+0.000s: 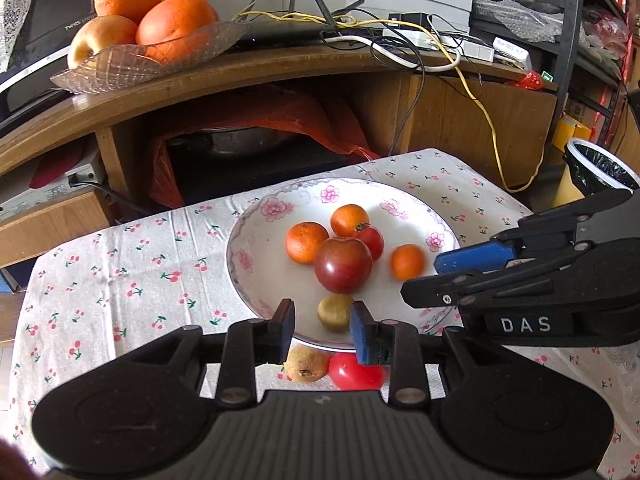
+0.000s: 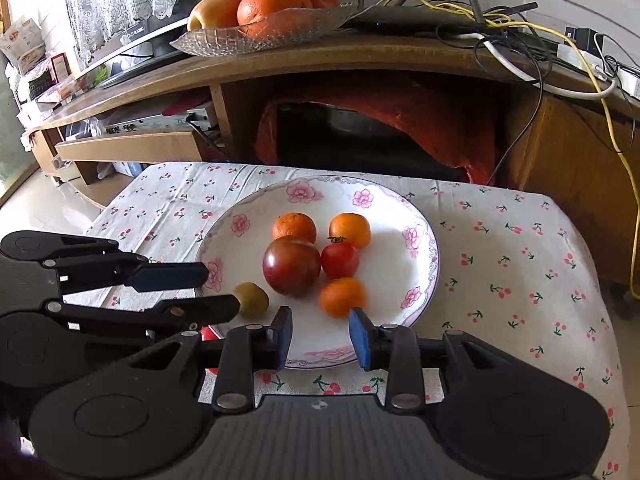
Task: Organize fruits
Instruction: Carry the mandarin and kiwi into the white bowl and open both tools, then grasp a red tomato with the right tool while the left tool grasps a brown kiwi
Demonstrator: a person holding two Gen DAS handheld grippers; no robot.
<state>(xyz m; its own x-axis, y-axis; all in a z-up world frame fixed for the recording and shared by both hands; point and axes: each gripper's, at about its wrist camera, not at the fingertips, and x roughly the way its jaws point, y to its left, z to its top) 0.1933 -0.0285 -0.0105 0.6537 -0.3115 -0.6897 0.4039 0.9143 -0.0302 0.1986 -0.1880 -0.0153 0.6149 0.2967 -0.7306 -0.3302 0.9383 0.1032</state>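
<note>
A flowered white plate [image 1: 256, 256] on the cherry-print cloth holds a big dark red fruit [image 1: 343, 265], a small tomato [image 1: 370, 240] and three mandarins. A brownish-green kiwi [image 1: 335, 312] lies on the plate's near rim between the fingertips of my left gripper [image 1: 322, 308], which is open; the pads do not press on it. My right gripper [image 2: 320, 320] is open too, and a blurred mandarin [image 2: 342, 296] lies just beyond its tips. On the cloth under my left gripper lie a brown fruit [image 1: 306, 364] and a red tomato [image 1: 356, 370]. Each gripper shows in the other's view.
Behind the small table stands a wooden cabinet [image 2: 360, 56] with a glass dish [image 2: 256, 38] of oranges and an apple, plus tangled cables [image 1: 420, 48]. An orange bag [image 2: 440, 120] fills the shelf below. A lined bin [image 1: 600, 168] stands at the right.
</note>
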